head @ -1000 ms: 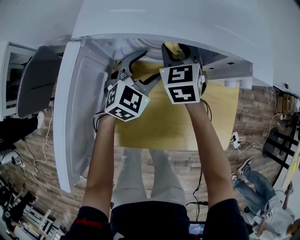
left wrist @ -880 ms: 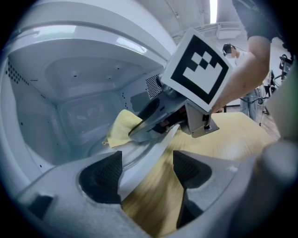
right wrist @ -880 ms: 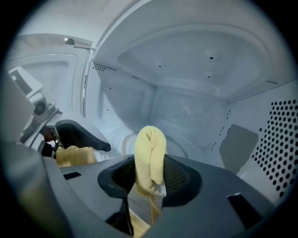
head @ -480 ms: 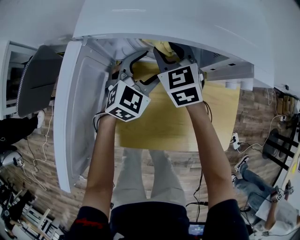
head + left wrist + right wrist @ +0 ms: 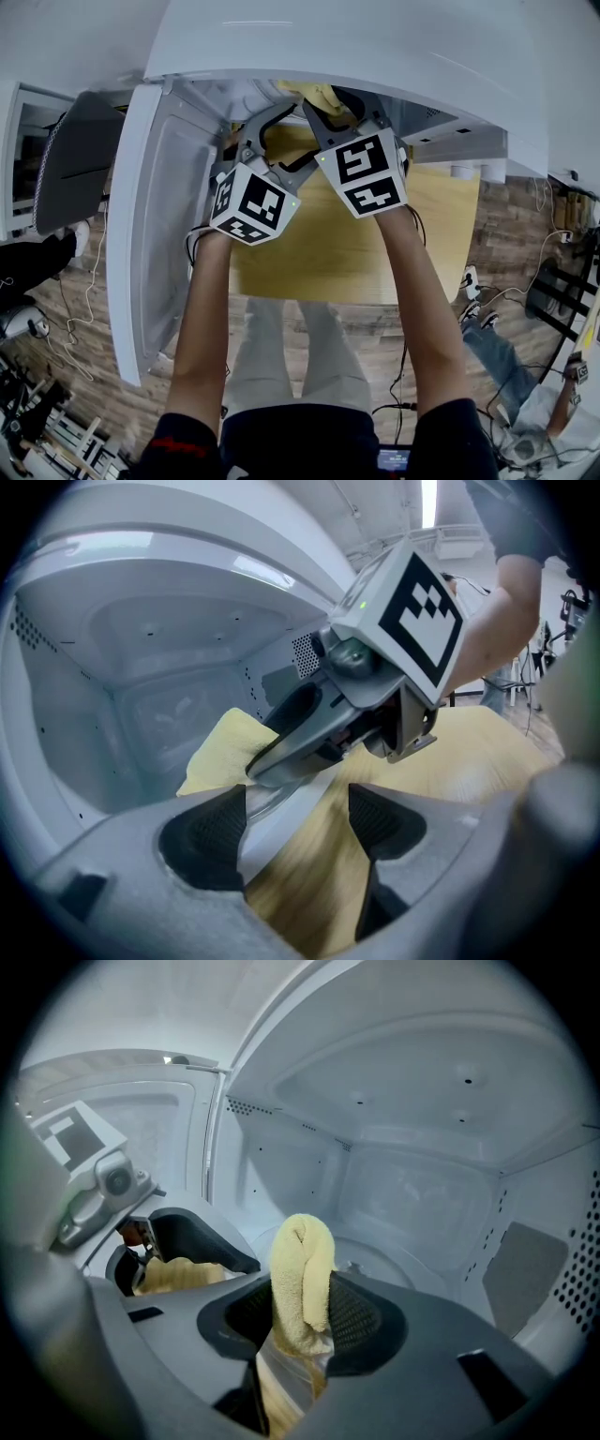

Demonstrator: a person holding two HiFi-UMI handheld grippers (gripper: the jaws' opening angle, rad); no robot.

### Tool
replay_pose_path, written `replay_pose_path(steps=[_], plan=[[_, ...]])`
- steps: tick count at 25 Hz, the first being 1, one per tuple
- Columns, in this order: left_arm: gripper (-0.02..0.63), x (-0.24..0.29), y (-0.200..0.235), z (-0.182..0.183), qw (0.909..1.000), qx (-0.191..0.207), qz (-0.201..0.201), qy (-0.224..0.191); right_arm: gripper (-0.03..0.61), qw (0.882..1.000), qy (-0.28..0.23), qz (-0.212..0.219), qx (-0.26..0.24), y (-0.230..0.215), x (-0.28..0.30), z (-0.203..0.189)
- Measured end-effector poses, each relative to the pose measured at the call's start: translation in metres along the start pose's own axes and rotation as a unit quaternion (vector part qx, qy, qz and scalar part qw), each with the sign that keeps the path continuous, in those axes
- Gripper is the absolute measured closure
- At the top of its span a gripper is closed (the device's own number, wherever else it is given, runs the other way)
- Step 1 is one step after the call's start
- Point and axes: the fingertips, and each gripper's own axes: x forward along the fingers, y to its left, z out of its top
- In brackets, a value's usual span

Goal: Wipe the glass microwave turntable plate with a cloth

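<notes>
My right gripper (image 5: 328, 108) reaches into the open white microwave (image 5: 356, 47) and is shut on a folded yellow cloth (image 5: 302, 1269), which stands up between its pads. In the left gripper view the cloth (image 5: 220, 752) hangs from the right gripper (image 5: 281, 752) just inside the cavity. A clear rim of the glass turntable plate (image 5: 272, 822) runs between the left gripper's jaws, close to the left pad, with wood showing through it. My left gripper (image 5: 295, 832) is open, low at the cavity mouth, to the left of the right gripper.
The microwave door (image 5: 150, 225) stands swung open on the left, close to my left arm. A wooden table (image 5: 347, 253) lies below the grippers. The cavity walls (image 5: 412, 1176) close in around both grippers. A person (image 5: 525, 422) and cables are on the floor at the right.
The right gripper has swung its tip to the left with the cloth, deeper across the cavity mouth. The left gripper has stayed in place.
</notes>
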Motion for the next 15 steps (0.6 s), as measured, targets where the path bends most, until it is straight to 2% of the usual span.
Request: replay_pose_path(steps=[7, 15], plan=[[0.276, 0.0, -0.001, 0.0, 1.0, 0.002, -0.001, 0.002, 0.433, 0.999, 0.018, -0.037, 0.0, -0.016, -0.002, -0.005], [0.276, -0.001, 0.0, 0.0, 1.0, -0.005, 0.002, -0.001, 0.433, 0.994, 0.037, -0.106, 0.018, -0.038, -0.01, -0.014]])
